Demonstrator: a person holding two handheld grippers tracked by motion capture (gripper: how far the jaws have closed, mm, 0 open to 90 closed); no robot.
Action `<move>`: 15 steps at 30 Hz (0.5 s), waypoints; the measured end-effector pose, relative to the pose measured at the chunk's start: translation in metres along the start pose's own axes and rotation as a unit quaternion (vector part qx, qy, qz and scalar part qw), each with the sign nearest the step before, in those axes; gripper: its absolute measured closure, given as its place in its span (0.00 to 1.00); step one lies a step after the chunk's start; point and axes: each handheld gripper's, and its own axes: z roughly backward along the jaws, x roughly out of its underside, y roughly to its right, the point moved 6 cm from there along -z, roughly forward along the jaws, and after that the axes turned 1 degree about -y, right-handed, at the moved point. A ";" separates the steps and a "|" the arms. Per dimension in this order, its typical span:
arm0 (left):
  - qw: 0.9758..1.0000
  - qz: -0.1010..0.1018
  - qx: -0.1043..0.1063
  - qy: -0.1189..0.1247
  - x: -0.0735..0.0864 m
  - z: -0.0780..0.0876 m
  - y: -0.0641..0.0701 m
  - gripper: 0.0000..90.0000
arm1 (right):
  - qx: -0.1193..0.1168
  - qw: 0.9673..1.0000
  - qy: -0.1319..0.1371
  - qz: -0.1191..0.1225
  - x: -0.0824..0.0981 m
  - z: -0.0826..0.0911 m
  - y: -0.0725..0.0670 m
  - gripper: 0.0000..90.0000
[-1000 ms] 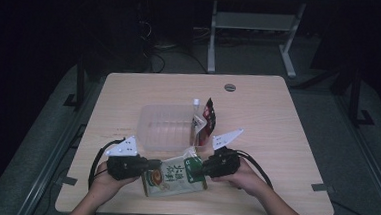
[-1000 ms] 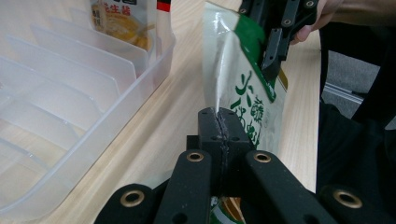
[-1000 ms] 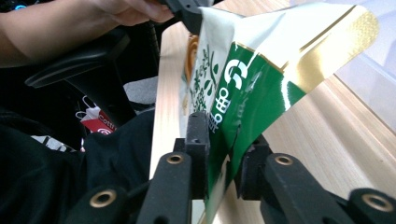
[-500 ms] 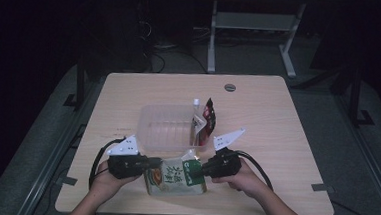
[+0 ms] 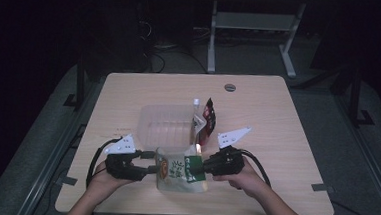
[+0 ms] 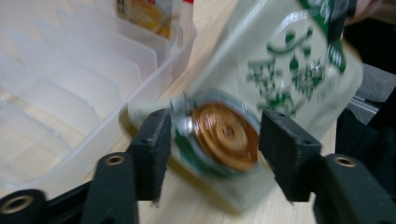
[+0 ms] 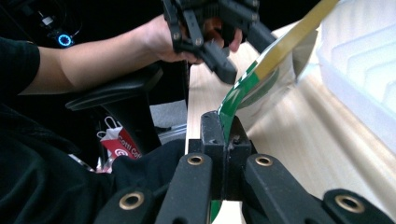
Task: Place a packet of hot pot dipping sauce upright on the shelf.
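Observation:
A green and cream snack pouch (image 5: 179, 169) hangs just above the table's front edge, in front of a clear plastic bin (image 5: 167, 126). My right gripper (image 5: 197, 167) is shut on the pouch's green edge (image 7: 236, 100), which is pinched flat between its jaws (image 7: 224, 135). My left gripper (image 5: 150, 162) is at the pouch's other end. Its jaws have just been opening, and in the left gripper view (image 6: 215, 135) they stand apart on either side of the pouch (image 6: 280, 70). The pouch's end with the round brown picture lies between them.
The bin has ribbed dividers (image 6: 70, 93) and holds a red pouch (image 5: 209, 119) and another packet (image 5: 197, 122) upright at its right end. The wooden table (image 5: 277, 123) has bare surface at the right and back. A chair armrest (image 7: 116, 93) is beside the front edge.
The left gripper's jaws have spread apart off the pouch's left end. Both hands and the pouch have stayed about where they were.

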 end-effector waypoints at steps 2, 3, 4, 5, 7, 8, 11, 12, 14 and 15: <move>1.000 -0.002 -0.003 -0.004 0.001 0.001 -0.001 0.43 | 0.004 1.000 0.006 0.005 -0.003 0.003 0.000 1.00; 1.000 0.001 -0.003 -0.001 0.001 0.002 -0.001 0.41 | 0.005 1.000 0.008 0.007 -0.004 0.005 -0.001 1.00; 1.000 0.002 -0.004 0.000 0.001 0.002 -0.001 0.40 | 0.005 1.000 0.011 0.007 -0.006 0.006 -0.001 1.00; 1.000 0.001 -0.005 -0.001 0.001 0.003 -0.001 0.39 | 0.005 1.000 0.012 0.007 -0.007 0.007 -0.002 1.00; 1.000 0.002 -0.003 -0.002 0.001 0.003 0.000 0.37 | 0.010 1.000 0.010 0.017 -0.009 0.008 -0.004 1.00; 1.000 0.000 -0.004 -0.002 0.002 0.003 0.000 0.35 | 0.010 1.000 0.009 0.020 -0.010 0.008 -0.005 1.00; 1.000 0.000 -0.001 -0.011 0.004 0.002 0.003 0.32 | 0.013 0.999 0.005 0.033 -0.013 0.006 -0.009 1.00; 1.000 -0.002 0.000 -0.013 0.004 0.002 0.005 0.31 | 0.014 0.999 0.005 0.038 -0.014 0.006 -0.010 1.00; 1.000 -0.004 0.001 -0.017 0.005 0.002 0.007 0.30 | 0.016 0.999 0.005 0.037 -0.017 0.005 -0.013 1.00; 1.000 -0.006 0.000 -0.016 0.005 0.002 0.007 0.29 | 0.018 0.999 0.004 0.043 -0.018 0.005 -0.013 1.00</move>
